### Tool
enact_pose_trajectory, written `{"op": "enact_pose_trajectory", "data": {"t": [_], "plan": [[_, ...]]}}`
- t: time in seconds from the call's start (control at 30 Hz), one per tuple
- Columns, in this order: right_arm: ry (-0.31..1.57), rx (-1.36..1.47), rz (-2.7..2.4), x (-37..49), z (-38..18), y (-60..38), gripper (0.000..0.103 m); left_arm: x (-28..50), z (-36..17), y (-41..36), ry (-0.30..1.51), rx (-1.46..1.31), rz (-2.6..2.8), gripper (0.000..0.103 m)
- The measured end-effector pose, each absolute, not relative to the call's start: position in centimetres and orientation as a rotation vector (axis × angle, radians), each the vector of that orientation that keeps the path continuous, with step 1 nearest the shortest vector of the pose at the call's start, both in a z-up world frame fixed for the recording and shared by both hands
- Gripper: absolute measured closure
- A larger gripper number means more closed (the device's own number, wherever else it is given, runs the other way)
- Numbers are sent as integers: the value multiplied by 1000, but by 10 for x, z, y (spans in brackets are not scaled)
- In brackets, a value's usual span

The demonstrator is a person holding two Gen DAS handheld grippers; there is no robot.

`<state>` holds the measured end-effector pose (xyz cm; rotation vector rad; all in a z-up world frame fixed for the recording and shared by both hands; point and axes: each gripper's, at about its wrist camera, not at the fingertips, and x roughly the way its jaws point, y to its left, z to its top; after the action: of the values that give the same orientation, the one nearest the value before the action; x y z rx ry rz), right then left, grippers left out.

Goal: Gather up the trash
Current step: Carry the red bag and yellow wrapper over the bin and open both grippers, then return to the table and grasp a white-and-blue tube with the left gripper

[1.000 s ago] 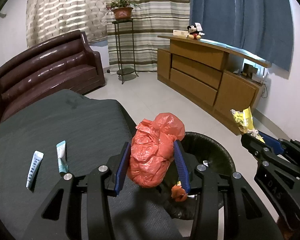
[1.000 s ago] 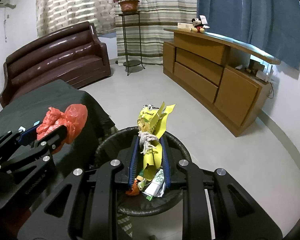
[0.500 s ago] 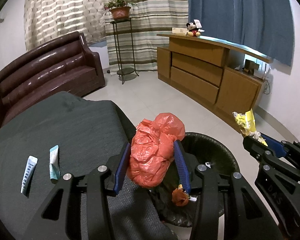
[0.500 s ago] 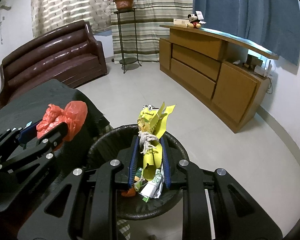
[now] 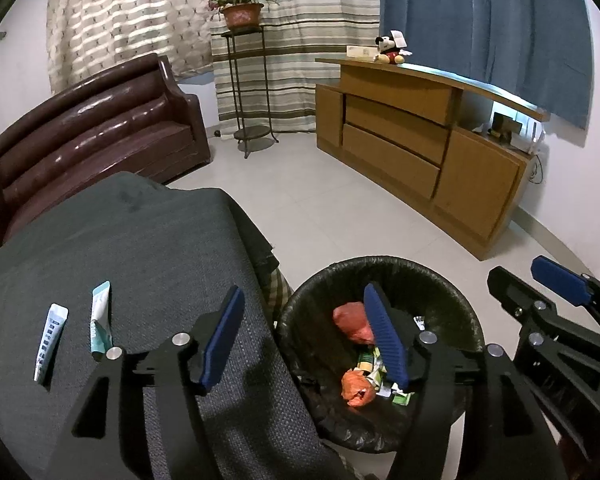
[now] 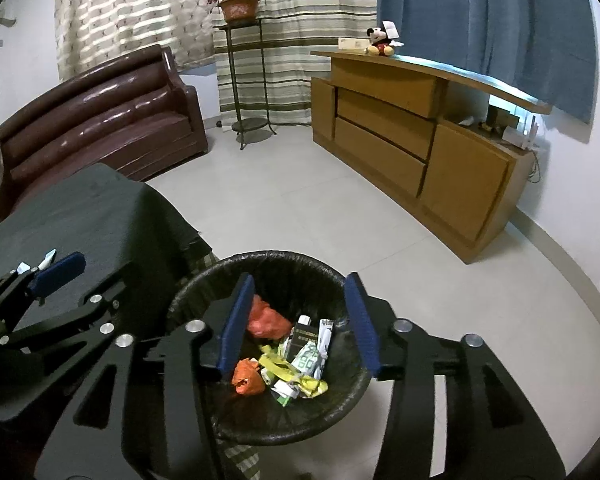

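A black trash bin stands on the floor beside the dark cloth-covered table. Inside lie the red plastic bag, the yellow wrapper, an orange scrap and several paper wrappers. My left gripper is open and empty over the table edge and bin rim. My right gripper is open and empty above the bin. Two small tubes lie on the table at left.
A brown sofa stands behind the table. A wooden sideboard with a plush toy runs along the right wall. A metal plant stand stands by the curtains. Tiled floor lies between them.
Both grippers opened. The red bag dropped from my left gripper and the yellow wrapper from my right gripper into the bin.
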<state>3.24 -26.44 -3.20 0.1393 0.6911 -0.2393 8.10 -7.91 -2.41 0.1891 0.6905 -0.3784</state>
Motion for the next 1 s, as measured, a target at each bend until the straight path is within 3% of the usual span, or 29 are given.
{"op": "enact_pose_trajectory", "data": {"t": [0.47,0.67,1.0], "plan": [[682,191,-178,31,-30,-256,44,78,-15,-62,665,182,-338,41],[687,130,-126,31,-28,-231,34,75,-10,-30,659,175,-287,39],[712,89,-27,42,-24,-180,34,79,-5,46,664,134,-128,38]]}}
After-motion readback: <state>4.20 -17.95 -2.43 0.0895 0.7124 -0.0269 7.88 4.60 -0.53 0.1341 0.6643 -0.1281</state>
